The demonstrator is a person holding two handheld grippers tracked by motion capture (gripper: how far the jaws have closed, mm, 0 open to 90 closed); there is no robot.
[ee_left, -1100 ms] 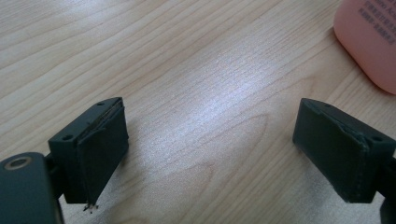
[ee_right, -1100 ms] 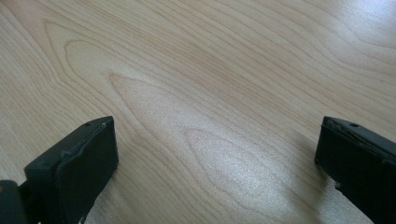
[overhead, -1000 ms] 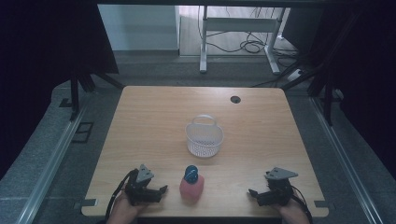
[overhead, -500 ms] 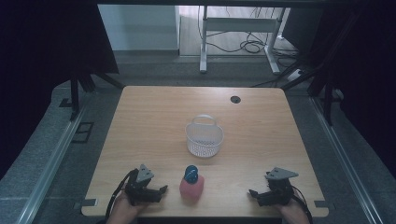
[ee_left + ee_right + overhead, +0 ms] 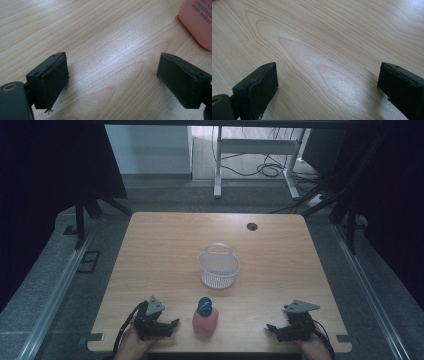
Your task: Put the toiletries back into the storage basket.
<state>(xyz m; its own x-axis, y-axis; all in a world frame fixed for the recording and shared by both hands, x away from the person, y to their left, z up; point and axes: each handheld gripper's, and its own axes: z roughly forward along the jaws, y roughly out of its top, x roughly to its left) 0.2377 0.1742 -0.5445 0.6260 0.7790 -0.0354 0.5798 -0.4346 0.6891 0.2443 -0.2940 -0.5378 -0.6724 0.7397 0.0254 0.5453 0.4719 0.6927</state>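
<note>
A pink bottle [image 5: 206, 322] with a blue cap [image 5: 204, 306] stands near the table's front edge, and its pink side [image 5: 197, 22] fills a corner of the left gripper view. A white mesh basket [image 5: 218, 268] with a handle sits behind it at mid-table. My left gripper [image 5: 171, 325] rests just left of the bottle, pointing toward it, jaws wide apart over bare wood [image 5: 112, 75]. My right gripper [image 5: 272, 329] lies at the front right, open with nothing between its jaws [image 5: 327, 82]; they have just been closing a little.
The wooden table [image 5: 160, 250] has a dark cable hole [image 5: 252, 226] at the back right. Black curtains hang on both sides. Beyond the far edge a white desk frame [image 5: 255, 150] stands among cables on the floor.
</note>
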